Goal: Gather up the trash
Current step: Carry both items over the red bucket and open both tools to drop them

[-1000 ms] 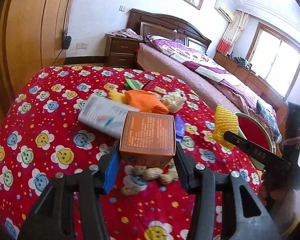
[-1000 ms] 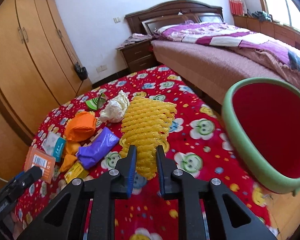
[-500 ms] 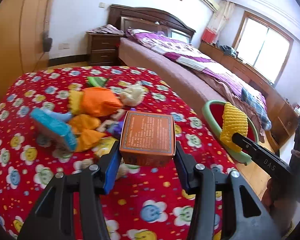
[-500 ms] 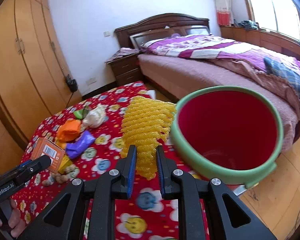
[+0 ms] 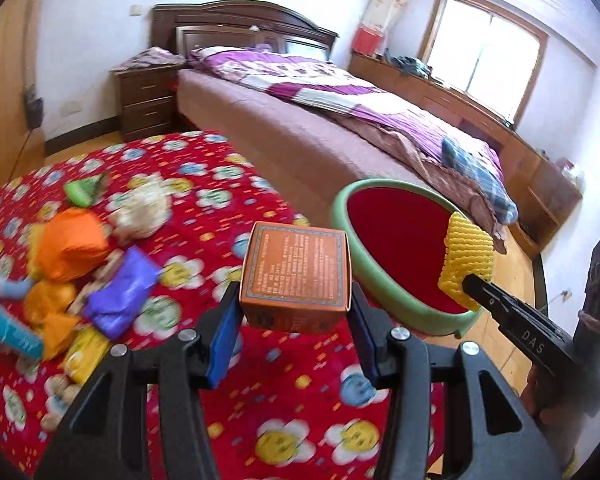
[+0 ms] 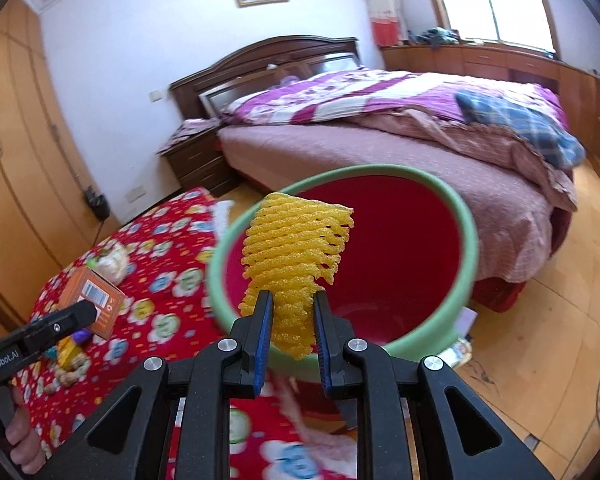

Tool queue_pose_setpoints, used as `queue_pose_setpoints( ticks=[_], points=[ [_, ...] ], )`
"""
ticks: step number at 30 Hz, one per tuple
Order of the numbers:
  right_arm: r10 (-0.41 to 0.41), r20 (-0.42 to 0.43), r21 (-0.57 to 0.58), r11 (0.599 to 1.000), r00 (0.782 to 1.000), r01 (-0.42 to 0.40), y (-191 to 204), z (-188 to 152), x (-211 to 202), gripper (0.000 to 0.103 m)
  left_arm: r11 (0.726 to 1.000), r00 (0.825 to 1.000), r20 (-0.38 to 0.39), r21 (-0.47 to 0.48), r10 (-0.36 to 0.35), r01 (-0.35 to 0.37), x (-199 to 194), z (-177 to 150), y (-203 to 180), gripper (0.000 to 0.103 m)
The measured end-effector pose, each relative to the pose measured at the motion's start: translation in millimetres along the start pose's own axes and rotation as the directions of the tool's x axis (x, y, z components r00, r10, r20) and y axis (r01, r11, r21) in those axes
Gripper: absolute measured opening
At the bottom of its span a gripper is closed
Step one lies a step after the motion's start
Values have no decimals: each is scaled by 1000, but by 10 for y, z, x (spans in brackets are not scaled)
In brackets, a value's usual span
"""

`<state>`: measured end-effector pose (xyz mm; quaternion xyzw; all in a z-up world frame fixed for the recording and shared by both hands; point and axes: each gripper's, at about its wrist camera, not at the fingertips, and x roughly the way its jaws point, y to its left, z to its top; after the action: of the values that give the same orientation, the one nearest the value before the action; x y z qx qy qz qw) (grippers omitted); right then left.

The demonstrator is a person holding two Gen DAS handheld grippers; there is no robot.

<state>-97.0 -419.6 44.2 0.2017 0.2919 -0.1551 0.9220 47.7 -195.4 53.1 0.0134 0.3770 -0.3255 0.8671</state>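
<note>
- The green-rimmed red bin has swung in close — a second ago it sat off to my right, now its mouth fills the right view.
- My left gripper stays clamped on the orange box, carried off the red flowered table towards the bin.
- My right gripper still pinches the yellow foam net, now over the bin — ready to drop, I judge.
</note>
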Motion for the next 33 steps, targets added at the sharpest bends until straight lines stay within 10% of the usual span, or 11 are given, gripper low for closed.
queue_pose_setpoints(
  ticks=[33],
  points=[
    [-76,43,86,994,996,72,-532,8,-42,37,987,995,-75,141,-69,79,774,187,-760,67]
  ],
)
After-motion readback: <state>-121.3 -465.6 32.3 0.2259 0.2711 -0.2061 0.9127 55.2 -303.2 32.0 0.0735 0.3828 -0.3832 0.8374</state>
